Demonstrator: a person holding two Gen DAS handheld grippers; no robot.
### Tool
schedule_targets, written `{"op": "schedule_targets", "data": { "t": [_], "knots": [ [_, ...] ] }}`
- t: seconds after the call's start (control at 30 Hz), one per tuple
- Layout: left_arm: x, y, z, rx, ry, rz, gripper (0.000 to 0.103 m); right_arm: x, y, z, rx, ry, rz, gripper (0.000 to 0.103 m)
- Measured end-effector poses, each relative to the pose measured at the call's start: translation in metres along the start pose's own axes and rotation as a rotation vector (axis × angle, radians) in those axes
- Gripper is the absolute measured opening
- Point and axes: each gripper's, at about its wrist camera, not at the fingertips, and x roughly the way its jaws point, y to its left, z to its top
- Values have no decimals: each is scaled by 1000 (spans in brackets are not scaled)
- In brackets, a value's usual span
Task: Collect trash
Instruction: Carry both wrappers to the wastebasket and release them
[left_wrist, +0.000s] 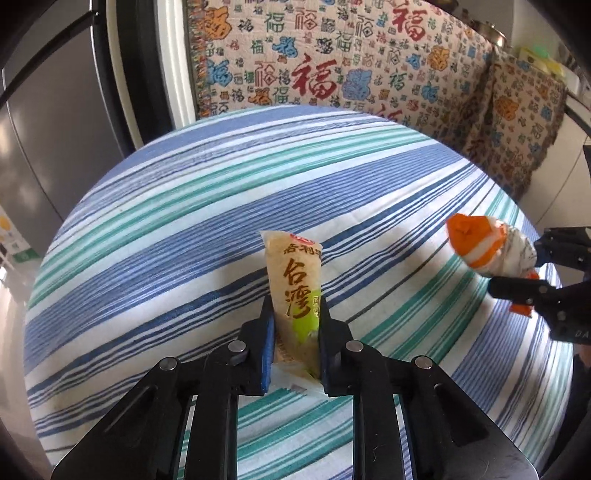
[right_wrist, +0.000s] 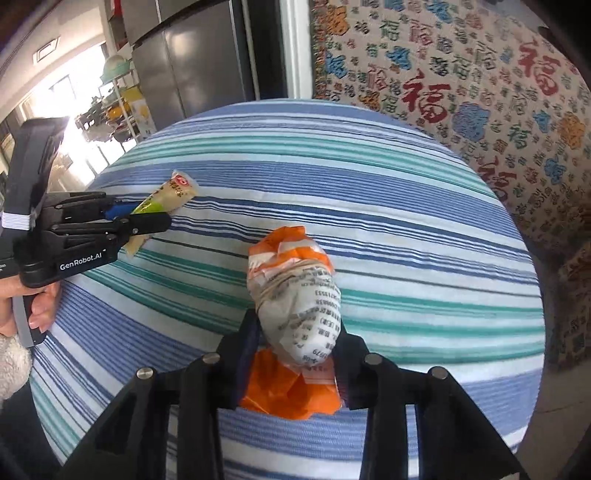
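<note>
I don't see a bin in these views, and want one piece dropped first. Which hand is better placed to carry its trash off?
Neither clearly: the left gripper is shut on the beige snack wrapper, the right gripper on the orange-and-white wrapper. No bin shows.

A round surface (left_wrist: 184, 206) lay under a cloth striped blue, teal and white. Behind it hung a cream fabric (left_wrist: 332, 62) printed with red and blue characters — beside it stood a grey refrigerator (right_wrist: 192, 62) and a cluttered rack (right_wrist: 114, 107).
</note>
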Motion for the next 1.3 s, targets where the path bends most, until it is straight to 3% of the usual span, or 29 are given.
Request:
{"op": "schedule_targets", "data": {
  "t": [0.17,0.33,0.53,0.73,0.83,1.0,1.3],
  "knots": [
    [-18,-15,2,22,-25,-63,17,-37,-26,-22,76,-45,-22,37],
    [-45,-67,-11,113,-41,-145,17,-96,-74,-65,186,-78,-99,37],
    [-80,-177,-14,190,-81,-331,17,-170,-138,-136,319,-106,-240,37],
    [-101,-306,2,274,-96,-522,18,-199,-190,-200,433,-69,-340,37],
    [-91,-358,3,287,-76,-573,18,-198,-213,-221,481,-56,-363,37],
    [-41,-419,-5,282,-6,-582,18,-182,-246,-253,539,-24,-353,37],
    [34,-461,-21,289,106,-583,19,-146,-281,-289,570,42,-277,37]
  ]
}}
